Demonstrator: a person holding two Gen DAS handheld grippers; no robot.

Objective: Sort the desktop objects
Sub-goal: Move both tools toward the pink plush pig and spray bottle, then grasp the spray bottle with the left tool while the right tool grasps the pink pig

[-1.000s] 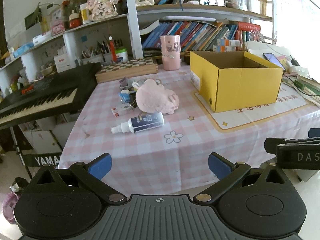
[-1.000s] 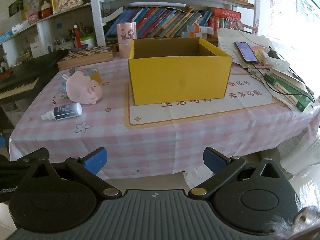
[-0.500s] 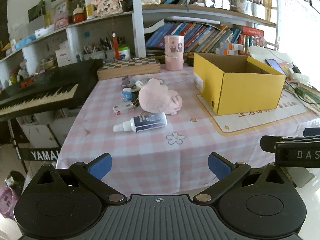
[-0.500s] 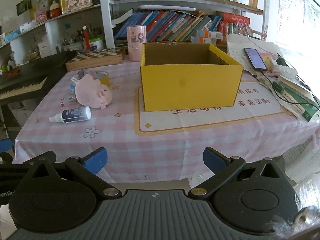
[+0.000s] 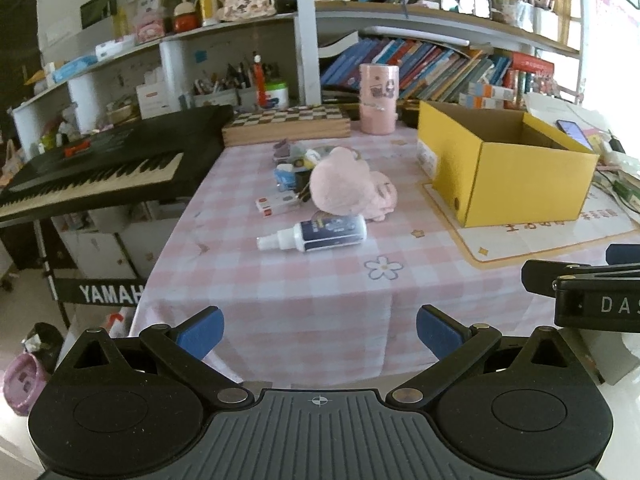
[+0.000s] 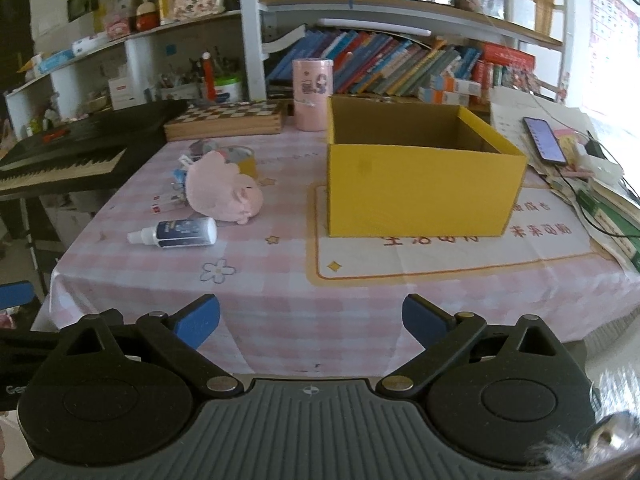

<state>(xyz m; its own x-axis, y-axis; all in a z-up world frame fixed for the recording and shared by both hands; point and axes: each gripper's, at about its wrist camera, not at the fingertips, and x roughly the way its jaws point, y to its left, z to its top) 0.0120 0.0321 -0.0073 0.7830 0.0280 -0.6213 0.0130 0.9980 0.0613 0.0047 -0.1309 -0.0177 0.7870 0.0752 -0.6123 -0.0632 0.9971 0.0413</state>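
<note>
2 grippers, left gripper (image 5: 320, 332) & right gripper (image 6: 311, 320), both spread wide w/ nothing in them, short of the table (image 6: 280, 304) edge. 1 spray bottle (image 6: 176, 233) lying left of the yellow box (image 6: 420, 192), 1 pink plush (image 6: 224, 188) just behind it. Box looks empty inside afaict.

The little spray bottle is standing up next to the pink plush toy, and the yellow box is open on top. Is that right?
Not quite. The spray bottle is lying on its side, not standing, as the right wrist view shows. The rest holds: it is next to the pink plush toy, and the yellow box is open on top.
</note>
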